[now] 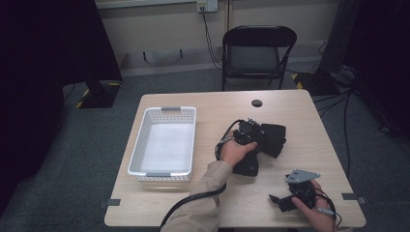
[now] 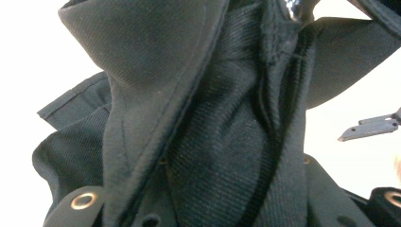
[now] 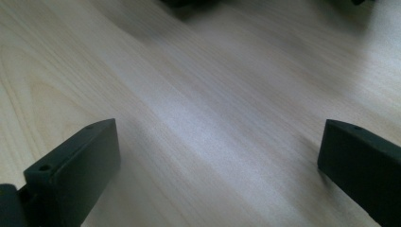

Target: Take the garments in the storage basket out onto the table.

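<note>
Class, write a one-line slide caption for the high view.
Left tool grips a black garment beside a white basket.

Left hand-held gripper (image 1: 249, 131) buried in the black garment (image 1: 261, 145); jaws hidden under hand and cloth in the high view. Garment (image 2: 203, 123) pressed against the lens in the left gripper view, cut off at every edge, kind not to be told. Right hand-held gripper (image 1: 285, 199) small and dark from above. Top of the right gripper view blurred over the surface (image 3: 198, 94); dark shapes there cut off.
</note>
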